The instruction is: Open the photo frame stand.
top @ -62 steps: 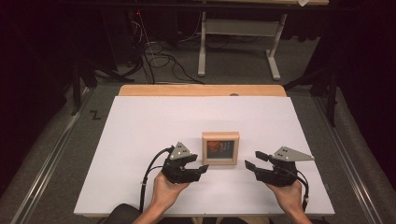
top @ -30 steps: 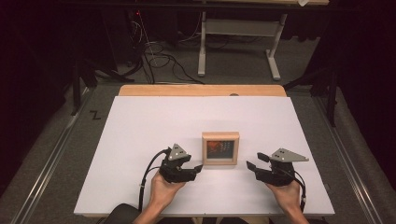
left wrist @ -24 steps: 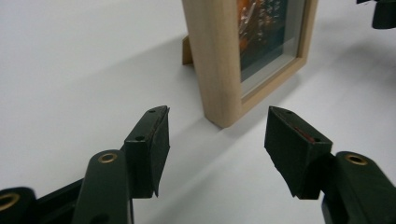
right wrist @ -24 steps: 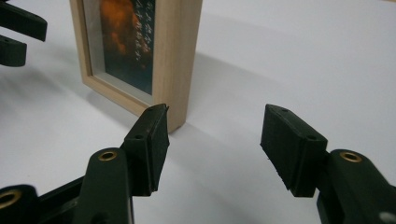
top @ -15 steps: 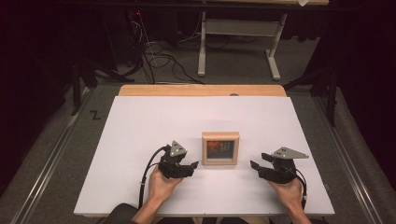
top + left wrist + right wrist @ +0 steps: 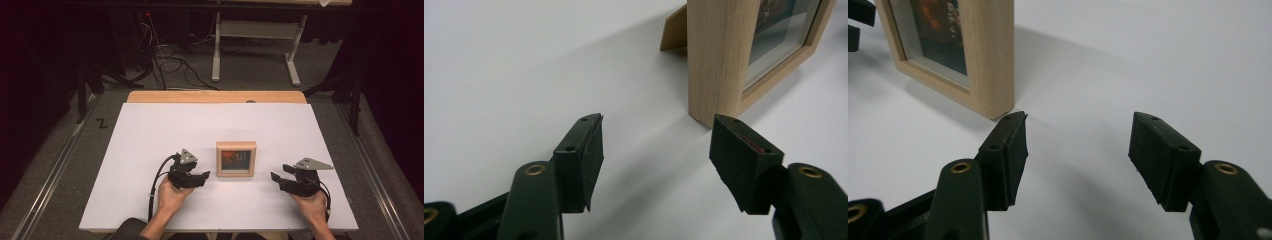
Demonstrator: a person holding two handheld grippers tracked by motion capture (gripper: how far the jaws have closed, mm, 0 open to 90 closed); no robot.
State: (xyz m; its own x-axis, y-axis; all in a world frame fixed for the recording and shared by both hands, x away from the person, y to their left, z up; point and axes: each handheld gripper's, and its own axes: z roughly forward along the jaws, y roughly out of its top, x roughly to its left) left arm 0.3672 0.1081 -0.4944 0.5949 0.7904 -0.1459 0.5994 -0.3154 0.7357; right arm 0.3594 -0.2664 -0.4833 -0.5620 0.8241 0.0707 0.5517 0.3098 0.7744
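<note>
Both grippers lower on white table (image 6: 150, 130)

My white table (image 6: 150, 150) is brightly and evenly lit from above, while the floor and room around it sink into near black. In the high view the picture is soft and a bit grainy. From my gripper views the wooden frame (image 6: 719, 60) casts soft grey shadows on the table, its glass shows a dull sheen, and my near jaws look slightly blurred.
</note>
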